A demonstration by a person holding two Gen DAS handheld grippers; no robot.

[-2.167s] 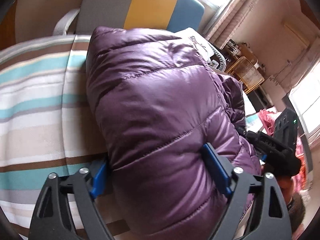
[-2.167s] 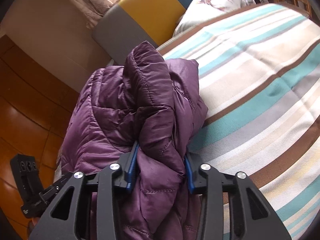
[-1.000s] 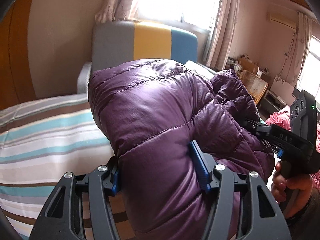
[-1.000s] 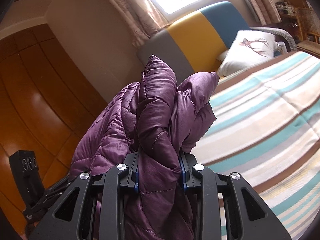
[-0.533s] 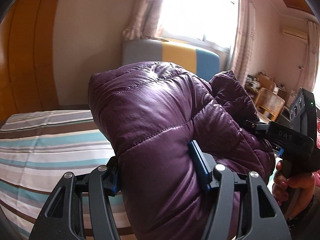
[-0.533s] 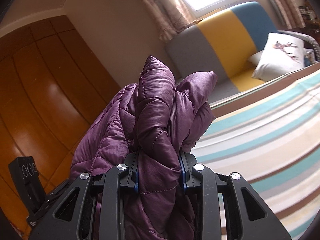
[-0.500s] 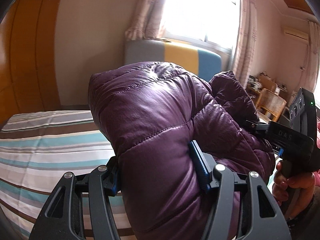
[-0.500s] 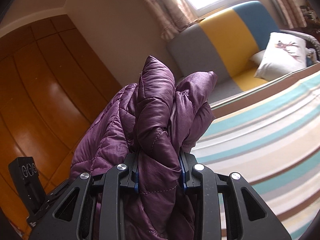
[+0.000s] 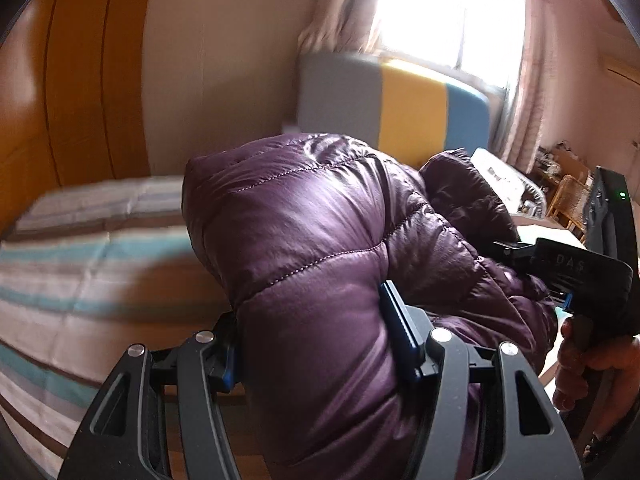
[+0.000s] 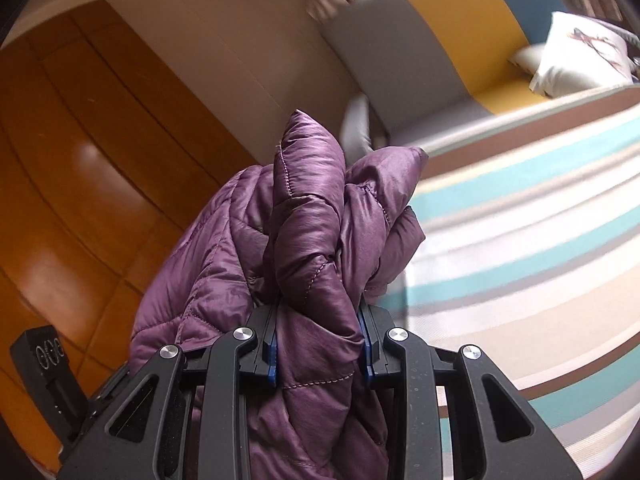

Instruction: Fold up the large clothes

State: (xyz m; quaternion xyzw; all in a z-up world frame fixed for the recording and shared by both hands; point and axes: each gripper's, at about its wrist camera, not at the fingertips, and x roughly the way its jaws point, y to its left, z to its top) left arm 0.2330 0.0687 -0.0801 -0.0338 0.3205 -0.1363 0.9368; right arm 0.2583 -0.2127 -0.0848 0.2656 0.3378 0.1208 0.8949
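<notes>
**A:** Where is the purple puffer jacket (image 9: 312, 240) right now?

**B:** Off the bed, bunched up and carried between both grippers, above the striped bedspread (image 9: 80, 264). The left gripper (image 9: 316, 344) has a thick quilted fold between its blue pads (image 9: 400, 332); the padding bulges up and over them.

**A:** So its jaws are clamped?

**B:** Fairly wide apart, but pressed into the fabric on both sides — the fold fills the whole gap. They have eased apart a touch in the last moment, with the jacket between them and the grip unbroken.

**A:** And the other side?

**B:** The right gripper (image 10: 320, 352) has its jaws narrow, pinching several gathered layers of the same jacket (image 10: 304, 248). The layers stand up past the fingertips in two peaks.

**A:** Can you see one gripper from the other?

**B:** Yes. In the left wrist view the right gripper's black body sits at the right edge, with a hand (image 9: 588, 364) wrapped round its handle. In the right wrist view a black block in the lower left corner is probably part of the left unit — too little of it shows to be sure.

**A:** Surroundings?

**B:** A grey, yellow and blue sofa (image 10: 448, 24) with a white cushion (image 10: 580, 56), a wooden wardrobe (image 10: 80, 168), and curtains (image 9: 344, 4) by a bright window.
</notes>
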